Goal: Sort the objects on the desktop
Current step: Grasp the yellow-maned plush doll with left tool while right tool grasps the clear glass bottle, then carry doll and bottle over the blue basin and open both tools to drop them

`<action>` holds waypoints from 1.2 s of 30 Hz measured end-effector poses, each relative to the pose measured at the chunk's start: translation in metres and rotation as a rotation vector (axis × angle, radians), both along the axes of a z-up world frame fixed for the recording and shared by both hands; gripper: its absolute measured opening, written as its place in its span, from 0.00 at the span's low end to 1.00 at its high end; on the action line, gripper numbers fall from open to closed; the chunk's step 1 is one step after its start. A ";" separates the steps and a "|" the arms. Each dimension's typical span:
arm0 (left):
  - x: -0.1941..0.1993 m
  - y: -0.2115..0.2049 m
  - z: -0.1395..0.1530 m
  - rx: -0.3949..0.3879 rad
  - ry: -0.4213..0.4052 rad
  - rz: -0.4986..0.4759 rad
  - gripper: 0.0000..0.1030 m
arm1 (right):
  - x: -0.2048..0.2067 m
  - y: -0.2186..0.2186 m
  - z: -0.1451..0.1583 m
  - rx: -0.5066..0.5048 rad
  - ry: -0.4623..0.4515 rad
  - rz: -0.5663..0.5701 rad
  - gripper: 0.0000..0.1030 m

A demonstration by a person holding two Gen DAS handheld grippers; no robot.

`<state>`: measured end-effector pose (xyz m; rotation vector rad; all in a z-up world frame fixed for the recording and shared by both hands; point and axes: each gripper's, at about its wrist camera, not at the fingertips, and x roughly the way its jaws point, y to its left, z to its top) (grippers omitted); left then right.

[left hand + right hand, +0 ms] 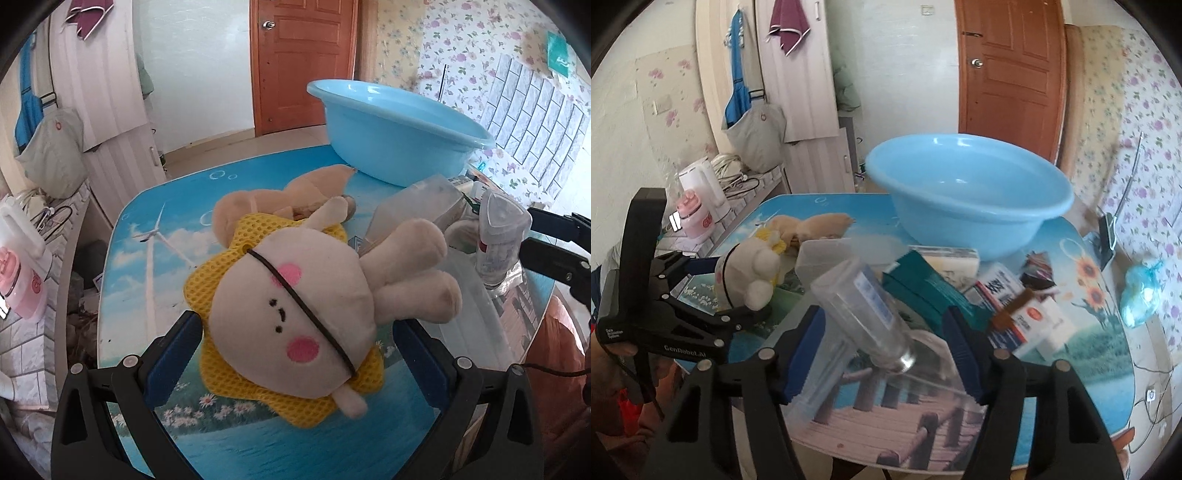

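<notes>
Plush rabbit (pixel 295 314) between the left claw's (pixel 295 347) spread fingers, lying on the table (pixel 147 236).
Right claw (pixel 882 350) spread around a clear tube (pixel 864 314); blue basin (pixel 967 199) beyond both; boxes (pixel 1015 295) just right of it.

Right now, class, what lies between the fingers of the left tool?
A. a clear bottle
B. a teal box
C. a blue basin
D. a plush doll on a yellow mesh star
D: in the left wrist view the plush doll lies between the fingers of the left tool; the blue basin stands beyond.
</notes>
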<state>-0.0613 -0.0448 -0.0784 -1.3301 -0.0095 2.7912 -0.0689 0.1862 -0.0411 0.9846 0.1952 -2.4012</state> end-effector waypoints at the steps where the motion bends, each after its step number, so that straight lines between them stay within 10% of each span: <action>1: -0.001 -0.001 0.000 0.004 -0.002 0.004 1.00 | -0.001 -0.003 0.000 0.007 0.003 0.005 0.64; 9: 0.002 -0.007 0.002 0.023 0.026 0.013 0.80 | -0.003 -0.024 -0.007 0.062 0.000 0.035 0.64; 13: 0.001 -0.012 0.002 0.047 0.028 0.004 0.78 | -0.006 -0.029 -0.012 0.084 0.002 0.029 0.63; 15: 0.002 -0.012 0.002 0.046 0.030 0.001 0.78 | -0.008 -0.030 -0.014 0.099 0.004 0.028 0.45; 36: 0.028 -0.015 0.042 0.053 0.109 0.043 0.77 | 0.011 -0.005 0.018 -0.005 0.073 0.022 0.41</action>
